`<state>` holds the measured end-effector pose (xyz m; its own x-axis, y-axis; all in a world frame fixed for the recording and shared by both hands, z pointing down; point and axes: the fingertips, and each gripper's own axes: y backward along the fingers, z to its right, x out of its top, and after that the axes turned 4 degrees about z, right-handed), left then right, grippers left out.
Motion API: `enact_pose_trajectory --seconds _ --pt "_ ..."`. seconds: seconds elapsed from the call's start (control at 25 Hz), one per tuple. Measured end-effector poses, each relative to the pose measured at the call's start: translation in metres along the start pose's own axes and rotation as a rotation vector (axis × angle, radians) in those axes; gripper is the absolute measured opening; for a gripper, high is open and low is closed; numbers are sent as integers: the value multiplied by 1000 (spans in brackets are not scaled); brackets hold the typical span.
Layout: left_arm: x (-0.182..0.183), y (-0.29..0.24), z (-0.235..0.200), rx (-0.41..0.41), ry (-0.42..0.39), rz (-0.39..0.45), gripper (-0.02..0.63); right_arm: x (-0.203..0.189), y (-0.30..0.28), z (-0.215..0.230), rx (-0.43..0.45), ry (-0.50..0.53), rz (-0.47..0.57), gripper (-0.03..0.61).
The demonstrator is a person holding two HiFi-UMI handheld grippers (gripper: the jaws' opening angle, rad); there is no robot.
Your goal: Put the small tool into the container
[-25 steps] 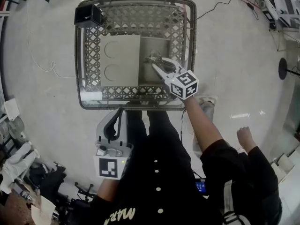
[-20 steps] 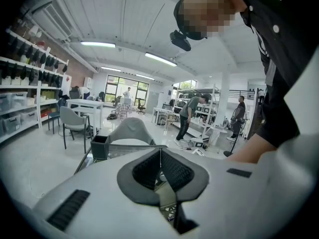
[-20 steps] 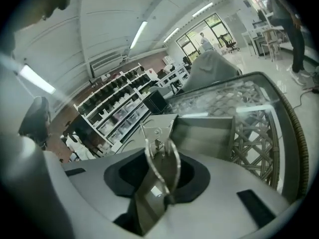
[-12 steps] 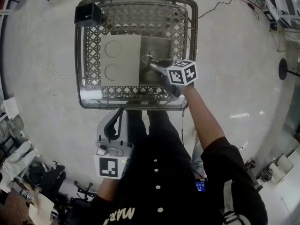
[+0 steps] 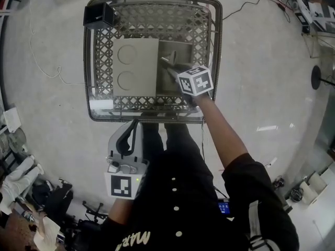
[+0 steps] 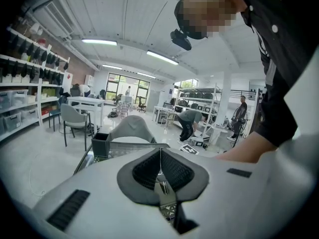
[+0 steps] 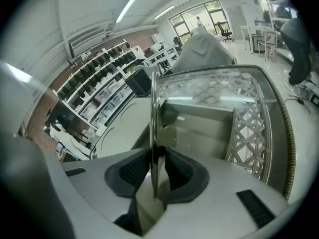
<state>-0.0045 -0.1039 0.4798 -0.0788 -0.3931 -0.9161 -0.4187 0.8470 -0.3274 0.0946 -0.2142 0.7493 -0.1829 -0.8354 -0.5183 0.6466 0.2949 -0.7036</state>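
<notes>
A thin metal small tool stands edge-on between the pads of my right gripper, which is shut on it; the jaws have just closed a little further. In the head view the right gripper tilts down over the open right half of the grey container, with the tool at its tip just above the container floor. A white lid covers the container's left half. My left gripper hangs low by the person's body, shut on nothing, jaws together in the left gripper view.
The container sits on a metal lattice table with a raised rim. A black box stands on the table's far left corner. Cables lie on the floor at the right. People and shelves stand in the room behind.
My right gripper has sunk and tipped downward, shifting left and further over the open compartment with the tool in it. The left gripper has kept still.
</notes>
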Motion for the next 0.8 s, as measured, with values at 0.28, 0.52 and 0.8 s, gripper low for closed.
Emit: enact_pose_trajectory --seconds 0.28,0.52,0.8 --pt "-4 -1 -3 1 12 -11 29 1 1 1 -1 -258 31 110" --pt "-4 -2 -2 -3 11 -14 29 -3 12 14 -151 -109 9 172" --pt "-3 -3 -1 -7 14 -11 29 -5 5 15 -159 -40 -55 207"
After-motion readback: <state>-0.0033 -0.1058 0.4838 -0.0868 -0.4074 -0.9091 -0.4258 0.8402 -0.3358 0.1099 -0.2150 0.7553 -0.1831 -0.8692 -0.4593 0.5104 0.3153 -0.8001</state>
